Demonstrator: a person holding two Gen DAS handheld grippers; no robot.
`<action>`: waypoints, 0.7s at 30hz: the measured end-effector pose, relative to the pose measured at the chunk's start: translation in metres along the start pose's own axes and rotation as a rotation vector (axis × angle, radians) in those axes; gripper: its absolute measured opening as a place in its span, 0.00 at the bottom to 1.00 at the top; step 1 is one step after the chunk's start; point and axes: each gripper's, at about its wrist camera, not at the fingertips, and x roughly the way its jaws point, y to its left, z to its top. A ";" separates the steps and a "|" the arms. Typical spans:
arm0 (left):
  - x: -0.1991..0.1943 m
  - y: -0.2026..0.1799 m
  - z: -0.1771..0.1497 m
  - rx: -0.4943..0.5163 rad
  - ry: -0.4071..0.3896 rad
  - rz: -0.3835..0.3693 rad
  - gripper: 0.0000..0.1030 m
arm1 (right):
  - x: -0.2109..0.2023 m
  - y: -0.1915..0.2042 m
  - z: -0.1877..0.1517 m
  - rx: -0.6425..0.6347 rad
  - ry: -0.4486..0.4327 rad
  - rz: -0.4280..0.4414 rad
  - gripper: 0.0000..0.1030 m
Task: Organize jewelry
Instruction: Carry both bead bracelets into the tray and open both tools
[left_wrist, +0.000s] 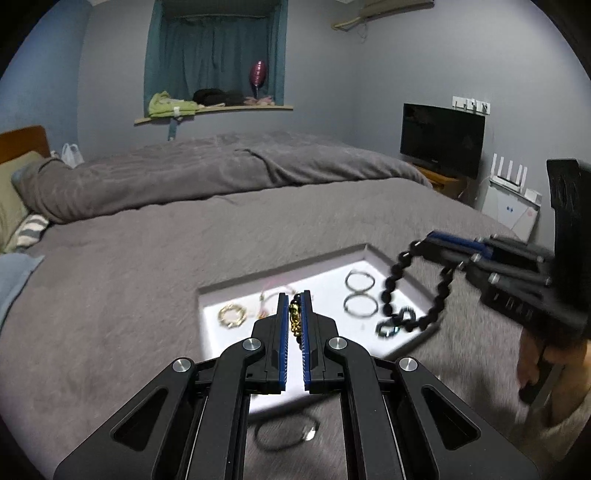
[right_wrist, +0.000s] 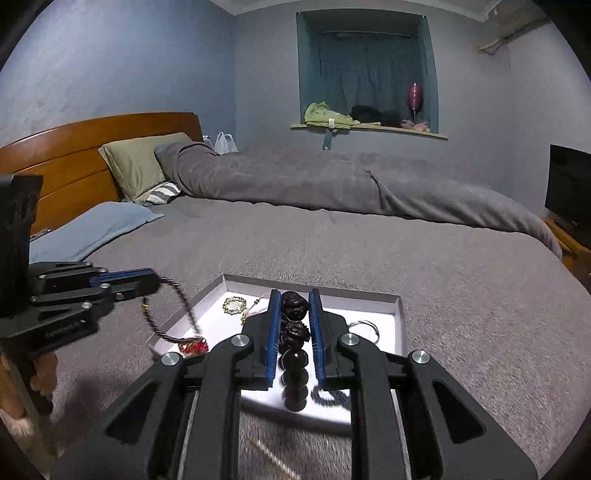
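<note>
While its label blurs, left hand-held gripper (right_wrist: 157, 282) clamps bracelet (right_wrist: 173, 314).

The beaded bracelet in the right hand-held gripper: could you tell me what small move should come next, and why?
Probably carry it to a bare spot of the white tray and lower it: the beaded bracelet hangs clamped in the right hand-held gripper, above the two silver rings.

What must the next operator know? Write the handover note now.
Left gripper: shut on a cord bracelet, held over the tray.
Right gripper: shut on a black bead bracelet, also in the air.
In the tray: gold bracelet, two silver bangles.
On the blanket outside the tray: a thin dark loop.
Left to do: place both held pieces, then probably the loop.
</note>
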 end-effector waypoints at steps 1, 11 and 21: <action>0.008 0.000 0.002 -0.012 0.005 -0.011 0.07 | 0.007 0.000 0.000 0.002 0.007 0.004 0.15; 0.071 0.011 -0.025 -0.104 0.158 -0.057 0.07 | 0.068 -0.011 -0.027 0.080 0.148 0.077 0.15; 0.096 0.039 -0.049 -0.152 0.278 -0.039 0.07 | 0.089 -0.023 -0.040 0.128 0.213 0.035 0.15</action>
